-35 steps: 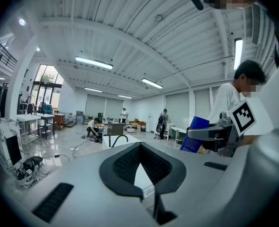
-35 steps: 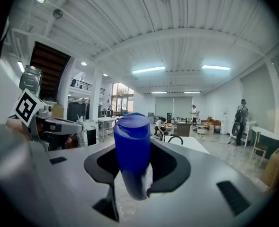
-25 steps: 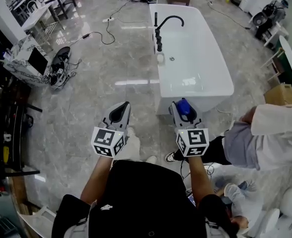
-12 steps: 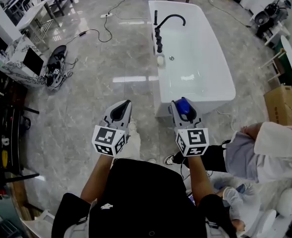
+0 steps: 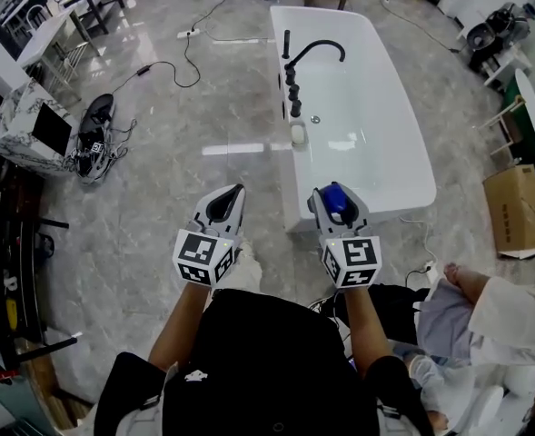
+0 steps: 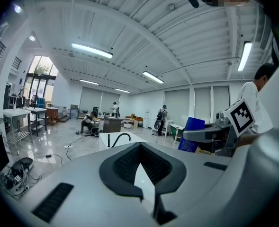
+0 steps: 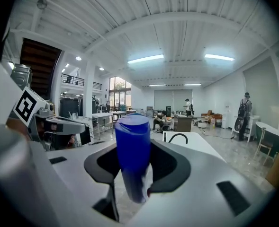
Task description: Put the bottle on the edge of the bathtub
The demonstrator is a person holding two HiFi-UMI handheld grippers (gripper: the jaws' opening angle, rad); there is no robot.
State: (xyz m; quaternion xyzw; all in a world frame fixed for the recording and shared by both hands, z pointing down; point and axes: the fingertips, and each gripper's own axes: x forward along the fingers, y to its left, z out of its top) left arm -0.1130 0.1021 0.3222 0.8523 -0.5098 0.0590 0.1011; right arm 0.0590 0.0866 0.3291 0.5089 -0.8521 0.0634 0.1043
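Blue bottle (image 7: 132, 155): standing upright, clamped between the jaws of the right gripper (image 5: 332, 198), cap rising above them.
Right gripper: holding the bottle in the air near the white bathtub's (image 5: 385, 203) near end.
Left gripper (image 5: 223, 203): hanging alongside over the grey floor (image 5: 158, 180), jaws together, gripping nothing.

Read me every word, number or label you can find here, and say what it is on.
No text here can be read.
On the blue bottle, no legible label.
On the cubes, black and white square patterns, not letters.
On the cardboard box, any print is too small.
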